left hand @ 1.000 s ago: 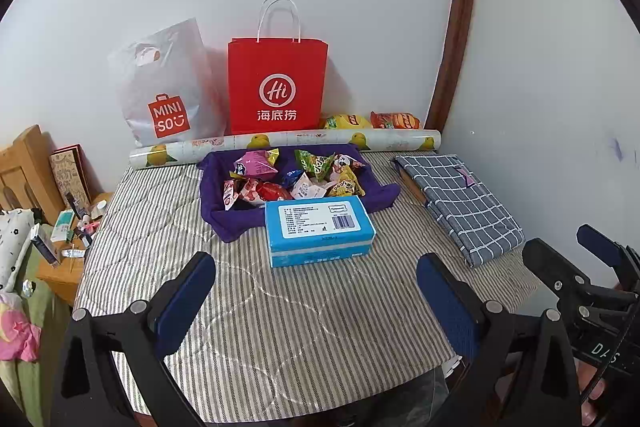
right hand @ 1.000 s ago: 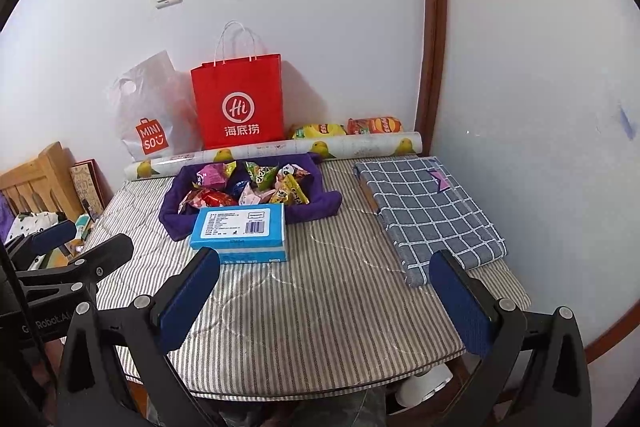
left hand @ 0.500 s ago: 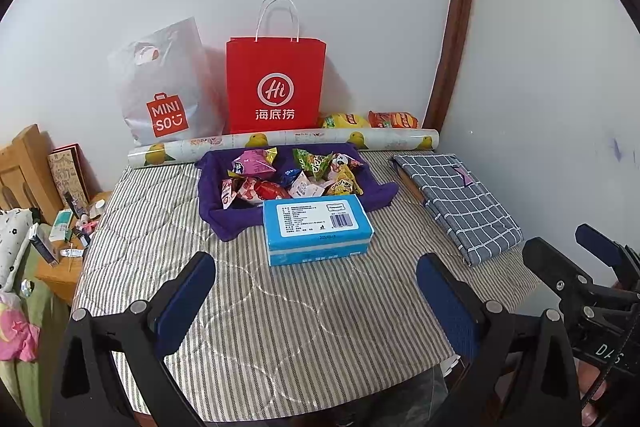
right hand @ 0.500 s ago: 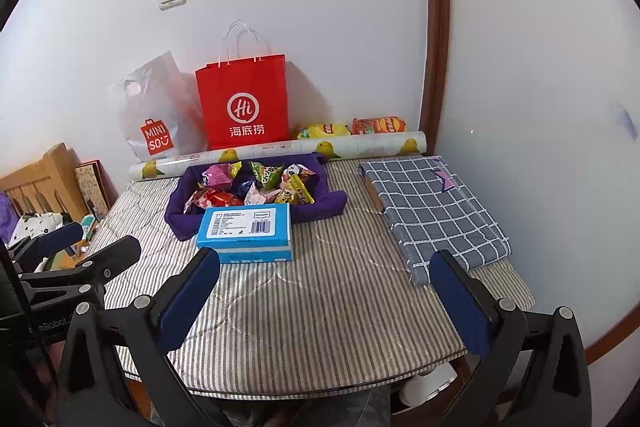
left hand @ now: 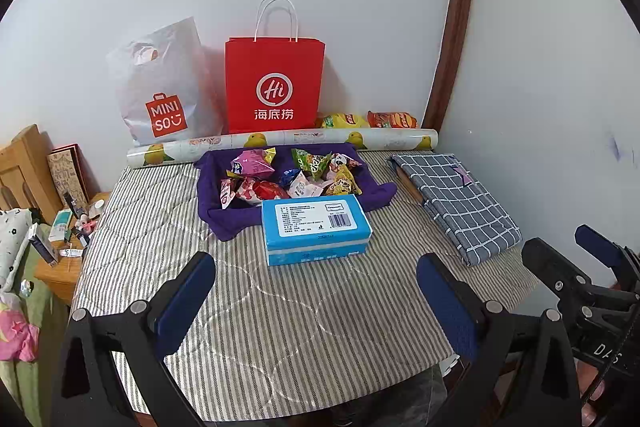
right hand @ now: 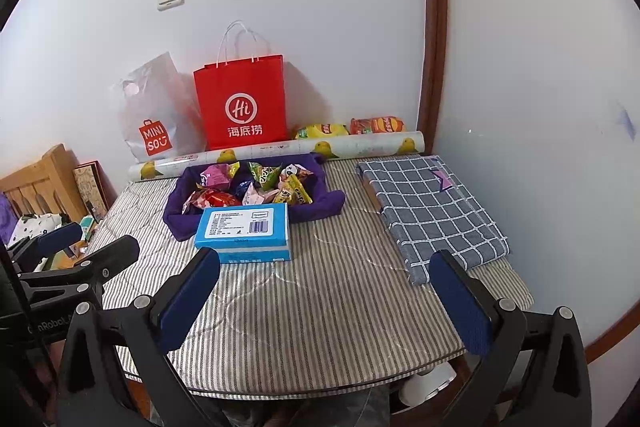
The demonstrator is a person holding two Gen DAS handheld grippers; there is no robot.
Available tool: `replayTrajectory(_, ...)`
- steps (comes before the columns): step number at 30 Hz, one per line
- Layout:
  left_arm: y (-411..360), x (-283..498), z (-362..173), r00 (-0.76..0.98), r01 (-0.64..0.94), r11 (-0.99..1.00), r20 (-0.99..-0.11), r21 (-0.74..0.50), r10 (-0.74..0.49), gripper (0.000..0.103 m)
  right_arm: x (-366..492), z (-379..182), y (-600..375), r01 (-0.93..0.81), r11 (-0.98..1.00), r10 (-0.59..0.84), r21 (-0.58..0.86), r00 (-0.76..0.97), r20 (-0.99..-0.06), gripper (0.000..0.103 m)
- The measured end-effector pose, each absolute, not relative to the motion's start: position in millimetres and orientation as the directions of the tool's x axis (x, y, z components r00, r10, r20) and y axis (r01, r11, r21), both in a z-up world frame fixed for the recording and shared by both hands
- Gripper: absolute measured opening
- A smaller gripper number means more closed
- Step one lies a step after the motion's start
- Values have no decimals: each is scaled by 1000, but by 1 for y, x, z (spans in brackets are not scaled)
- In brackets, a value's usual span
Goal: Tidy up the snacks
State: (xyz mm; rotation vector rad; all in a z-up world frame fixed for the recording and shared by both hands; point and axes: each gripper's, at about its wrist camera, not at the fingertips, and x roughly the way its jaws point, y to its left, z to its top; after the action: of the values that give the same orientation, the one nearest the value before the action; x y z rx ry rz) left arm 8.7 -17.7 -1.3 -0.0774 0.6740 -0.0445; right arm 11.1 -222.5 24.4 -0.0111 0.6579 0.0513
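Note:
Several bright snack packets (left hand: 292,175) lie in a purple cloth tray (left hand: 216,215) at the back middle of the striped table; they also show in the right wrist view (right hand: 256,183). A blue box (left hand: 314,227) lies right in front of the tray, also seen in the right wrist view (right hand: 244,231). My left gripper (left hand: 316,303) is open and empty above the table's front part. My right gripper (right hand: 324,301) is open and empty, also over the front part. Each gripper shows at the edge of the other's view.
A red paper bag (left hand: 274,87) and a white Minisou bag (left hand: 164,91) stand against the wall. A printed roll (left hand: 280,143) and two chip bags (left hand: 368,120) lie behind the tray. A folded checked cloth (left hand: 456,199) lies at right. A cluttered wooden stand (left hand: 60,247) is at left.
Both grippers have drifted slightly toward the table; the right one moved a little more, so the box and tray sit nearer in its view. Nothing was gripped or moved.

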Motion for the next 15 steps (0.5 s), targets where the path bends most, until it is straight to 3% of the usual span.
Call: replayTrajectory(15, -19, 8, -2, 779, 16, 996, -624, -89, -68, 102, 13, 22, -224, -45, 999, 39, 6, 787, -615, 103)
